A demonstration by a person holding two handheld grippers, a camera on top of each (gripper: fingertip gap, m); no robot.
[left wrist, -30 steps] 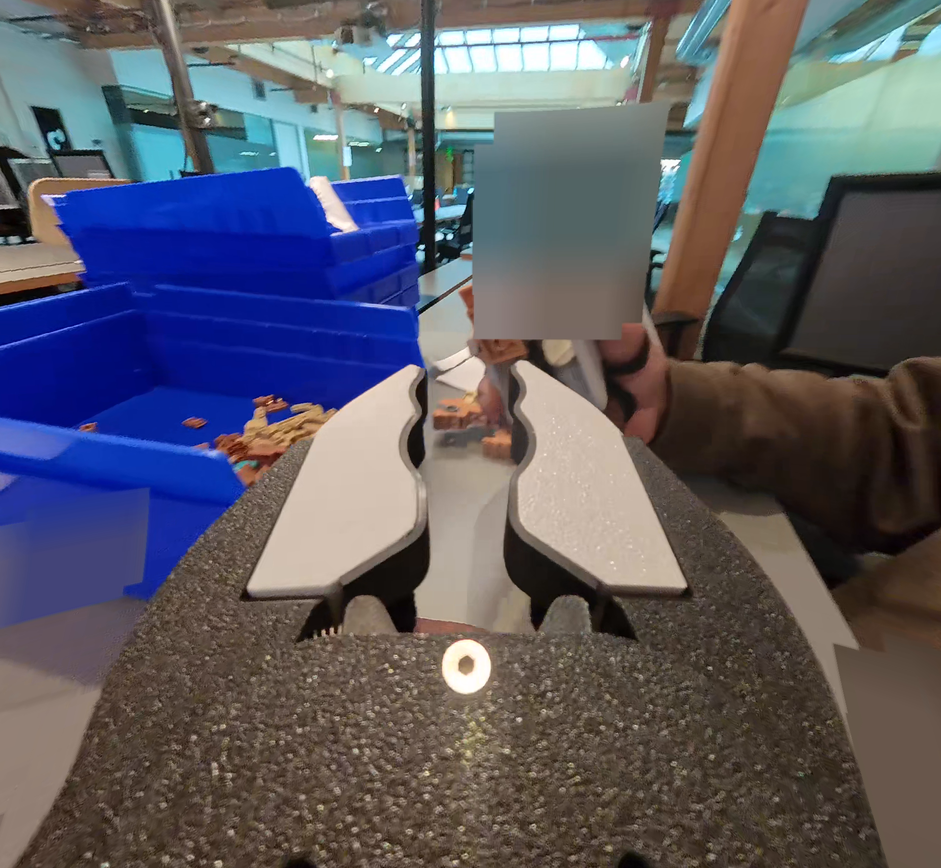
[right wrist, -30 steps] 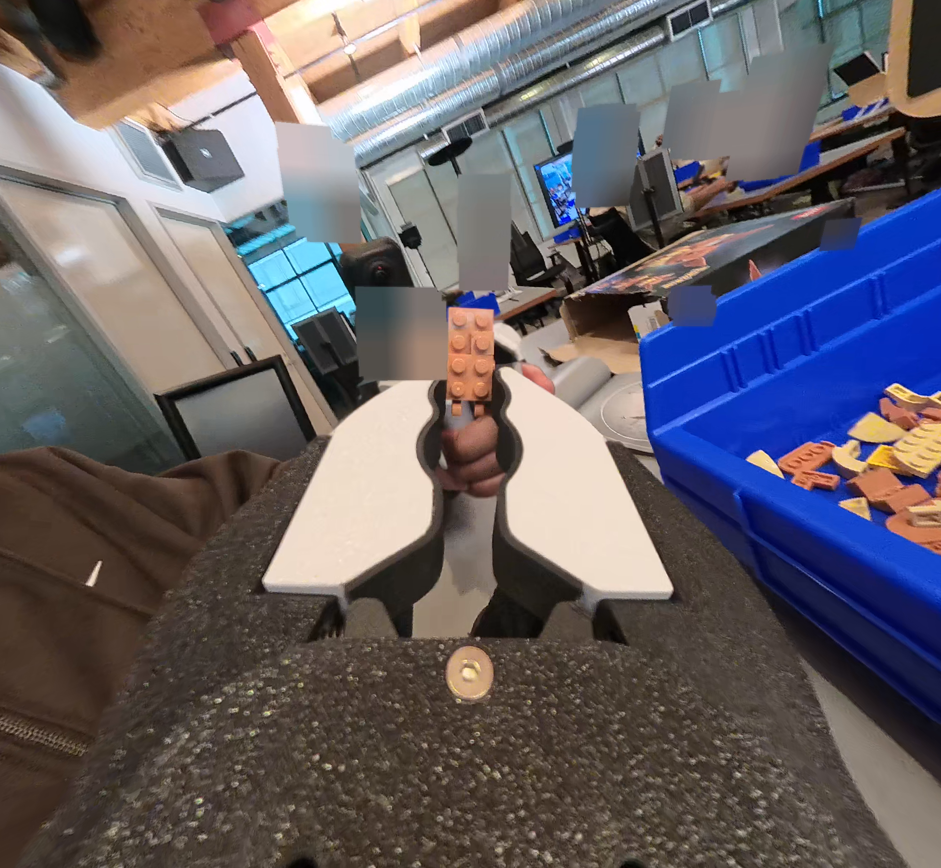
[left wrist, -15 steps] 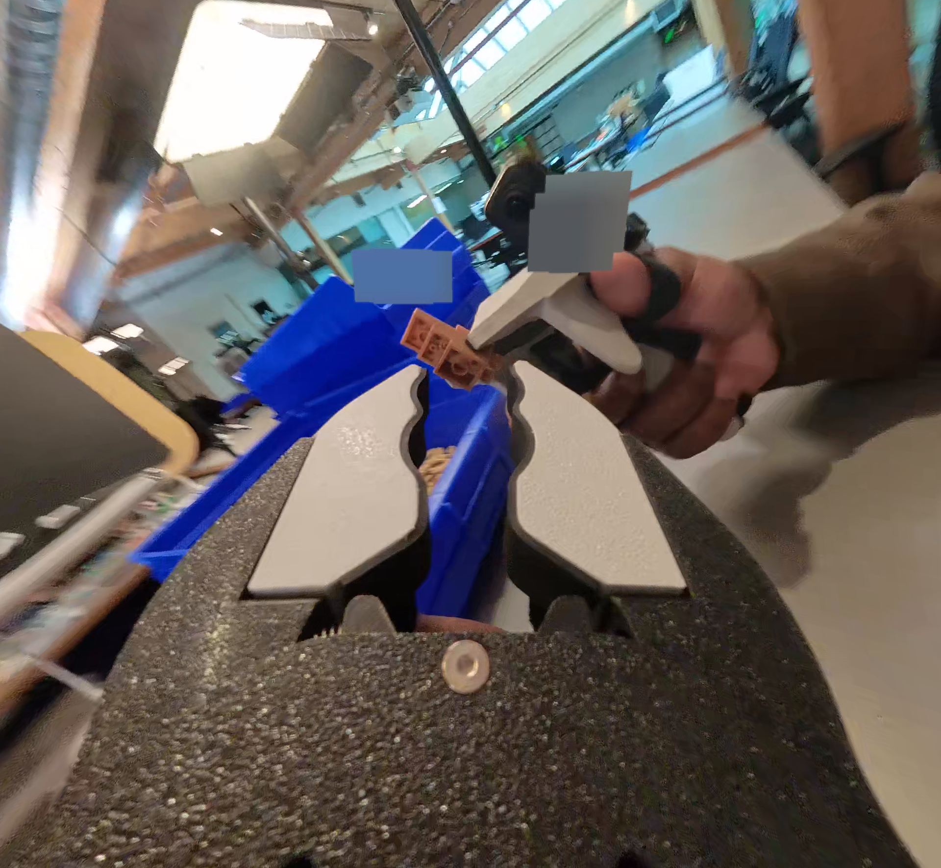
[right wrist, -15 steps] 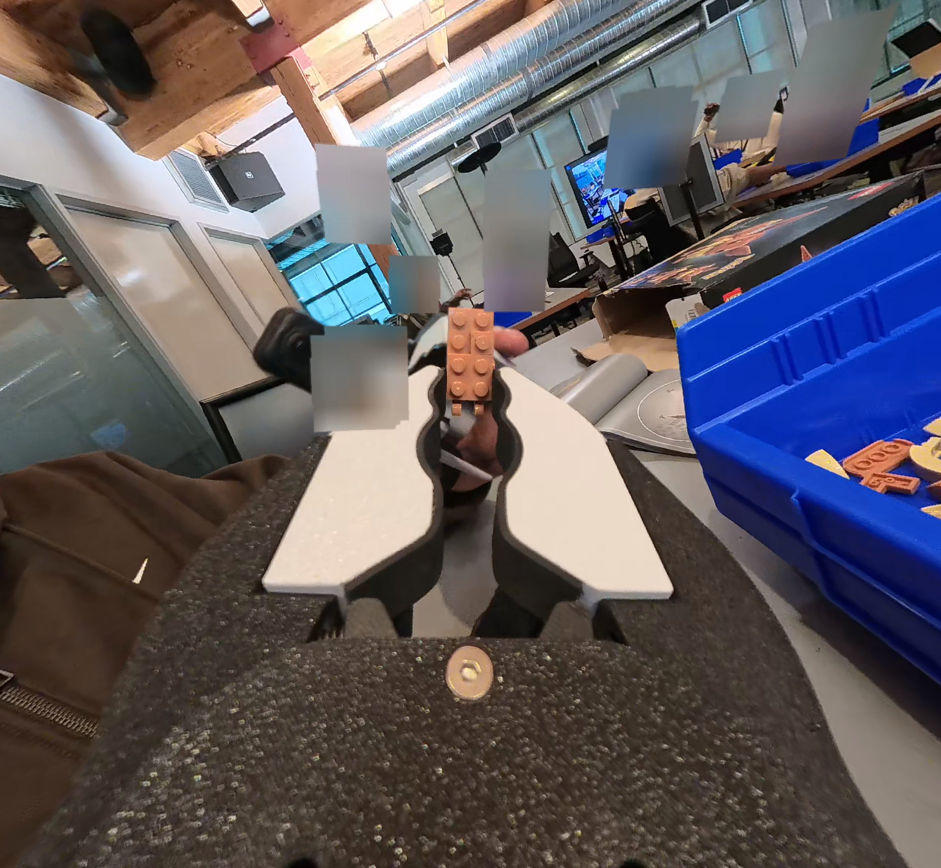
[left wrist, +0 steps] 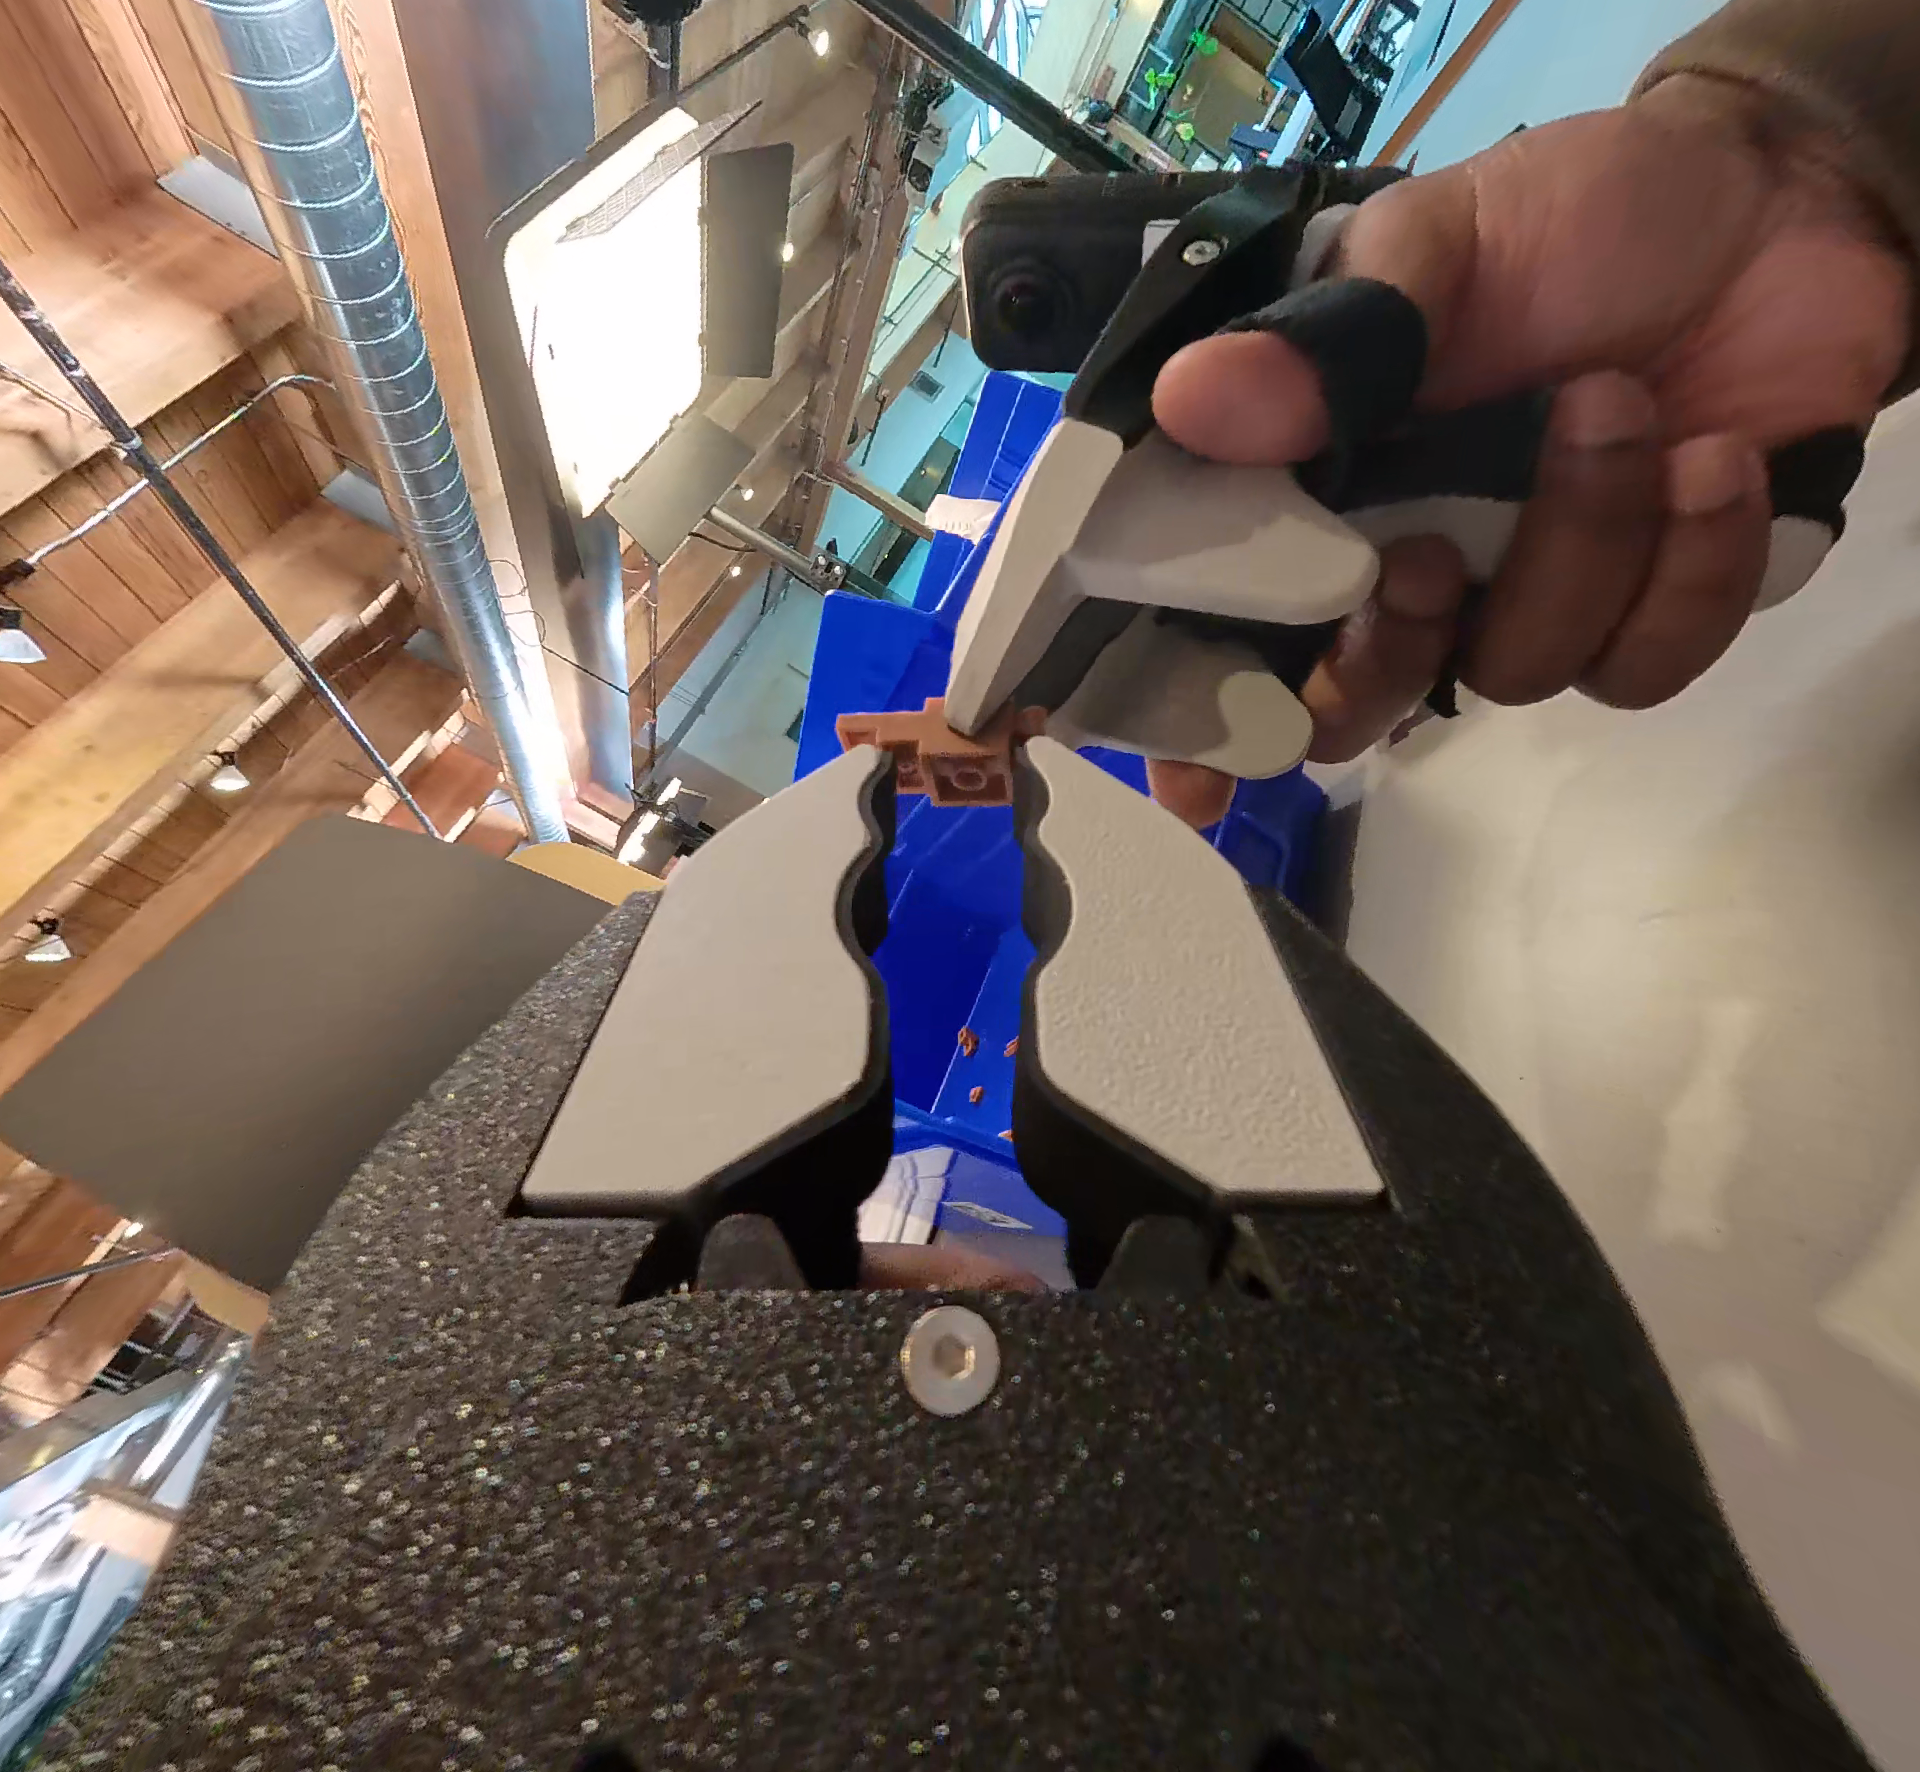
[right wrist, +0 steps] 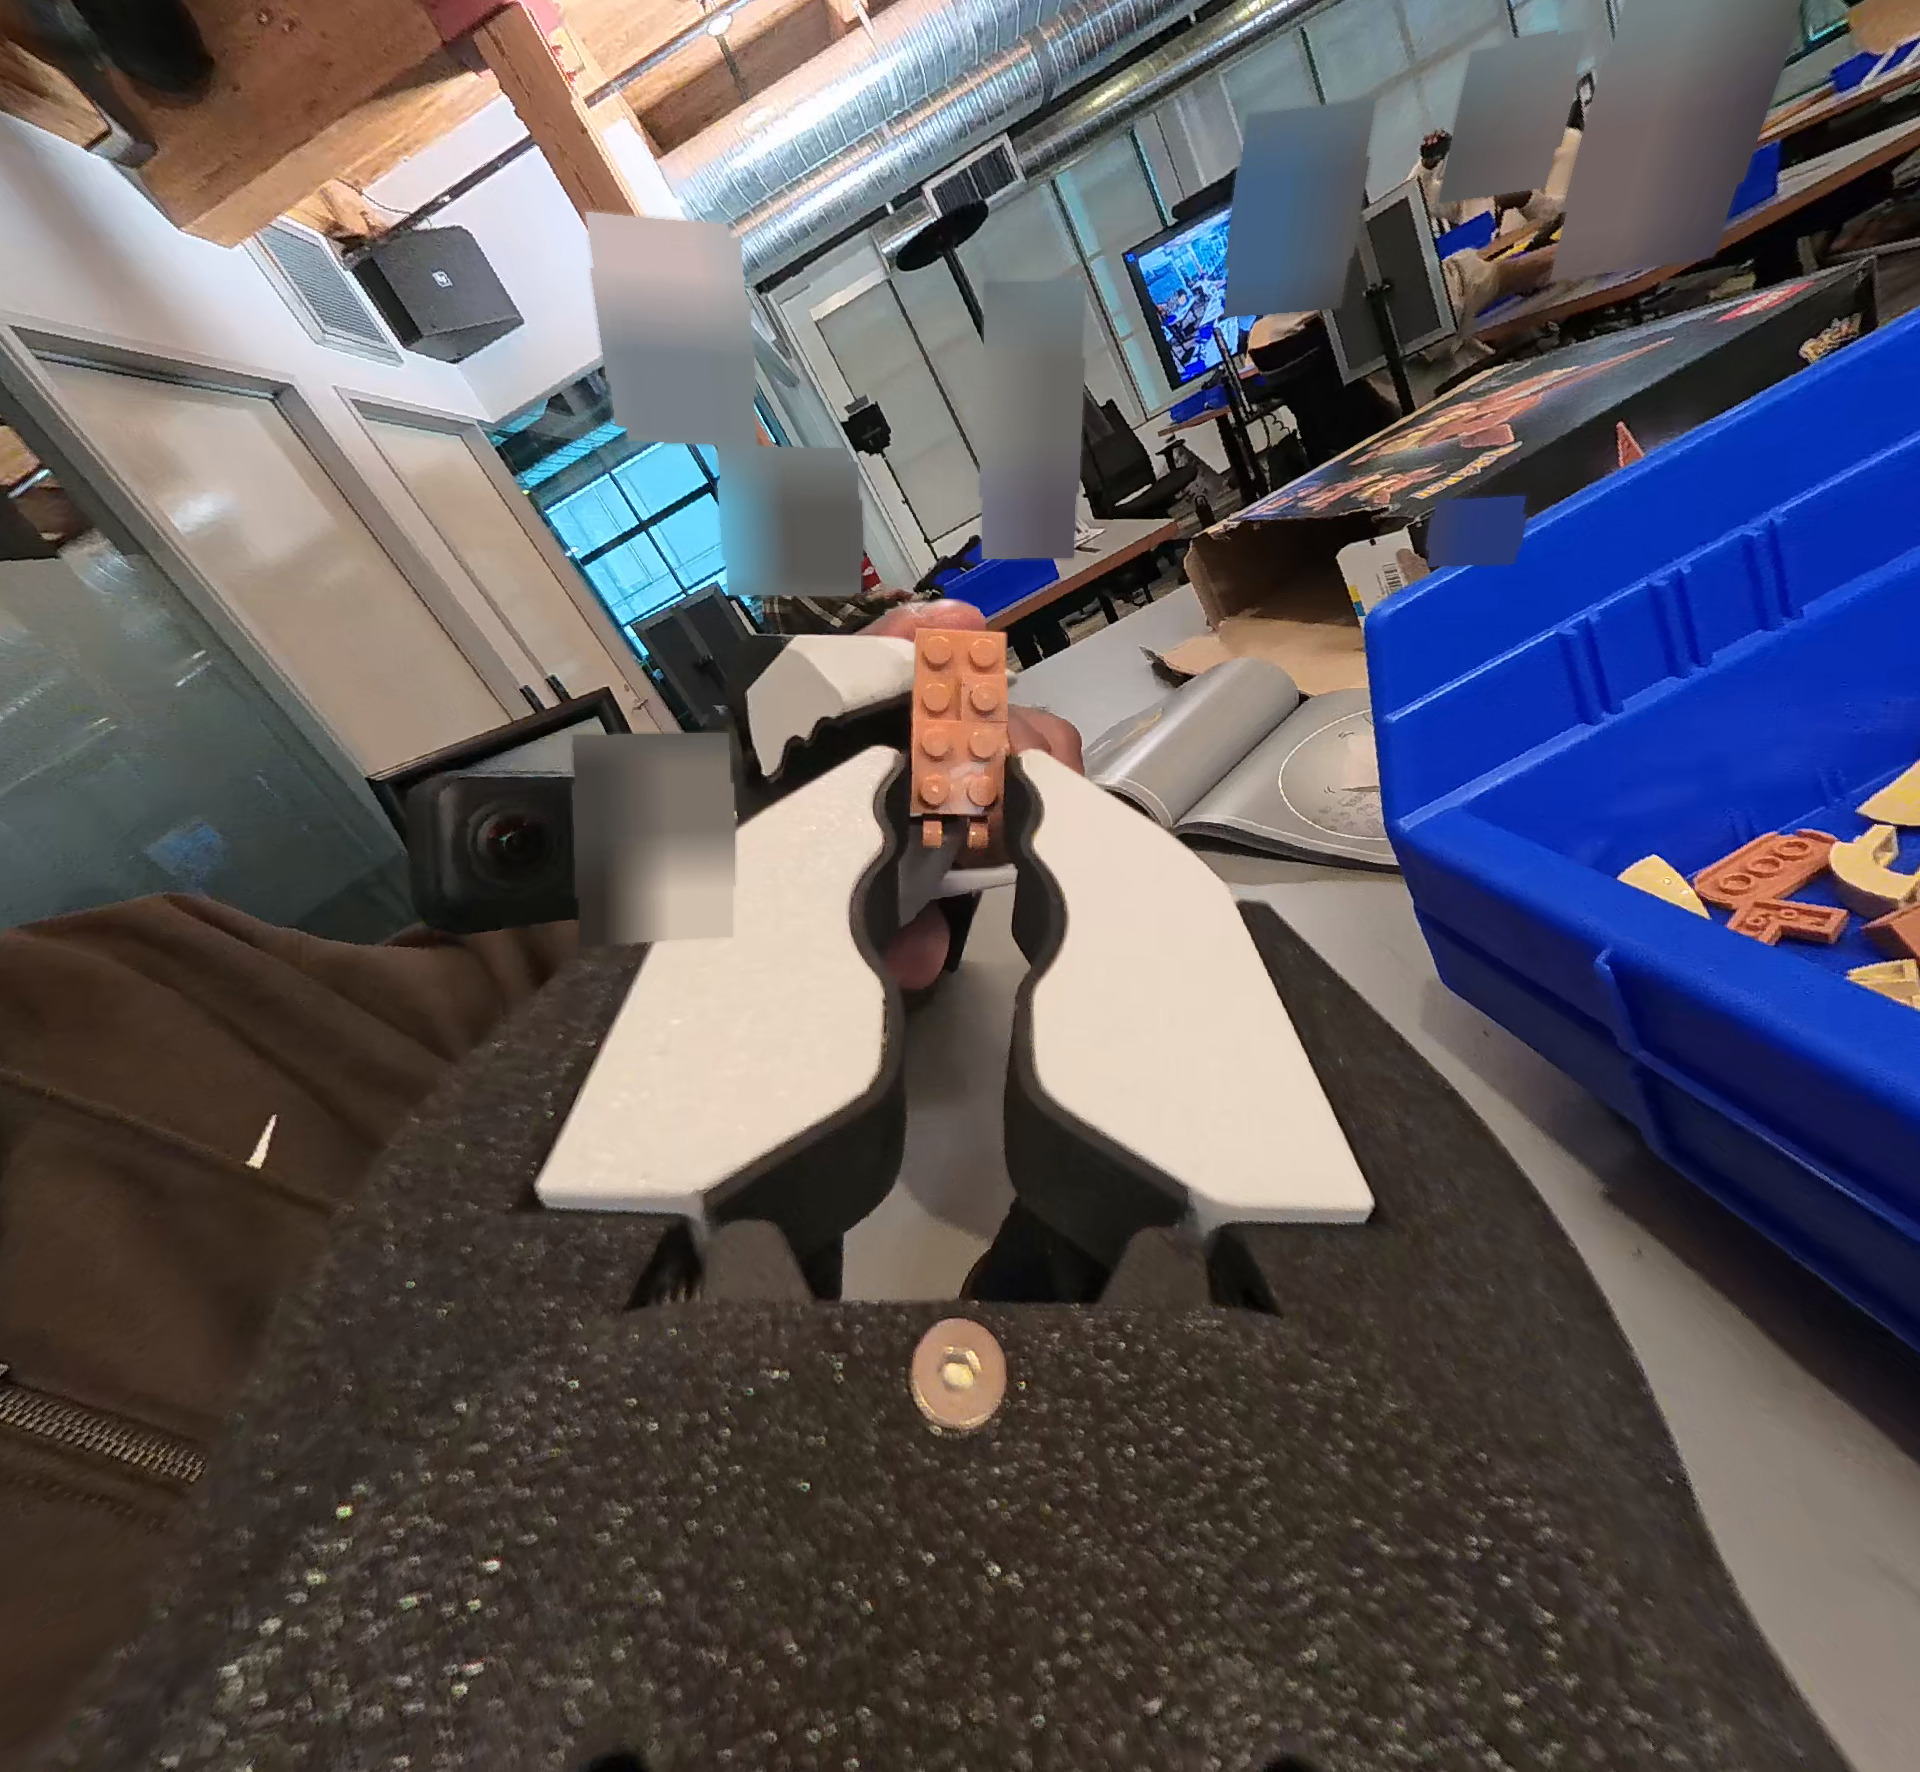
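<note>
My right gripper (right wrist: pixel 958 777) is shut on an orange-brown brick assembly (right wrist: pixel 958 714), which stands up out of its fingertips, studs toward the camera. My left gripper (left wrist: pixel 951 766) faces it from the other side. Its fingertips have closed on the lower end of the same assembly (left wrist: pixel 961 775), with both pads against its sides. In the left wrist view the right gripper's fingers (left wrist: pixel 1013 579) come down onto the assembly from above, held by a hand (left wrist: pixel 1610 372). In the right wrist view the left gripper's fingers (right wrist: pixel 821 683) show behind the assembly.
A blue bin (right wrist: pixel 1662 683) with several loose tan and brown pieces (right wrist: pixel 1766 891) stands at the right on the grey table (left wrist: pixel 1610 995). An open booklet (right wrist: pixel 1226 756) and a torn cardboard box (right wrist: pixel 1268 579) lie behind it. Blue bins (left wrist: pixel 935 943) also show under my left fingers. Less than 4 cm separates the two grippers' tips.
My left gripper swung up to the assembly held by my right gripper and its jaws narrowed onto it. My right gripper kept its hold and barely moved.
</note>
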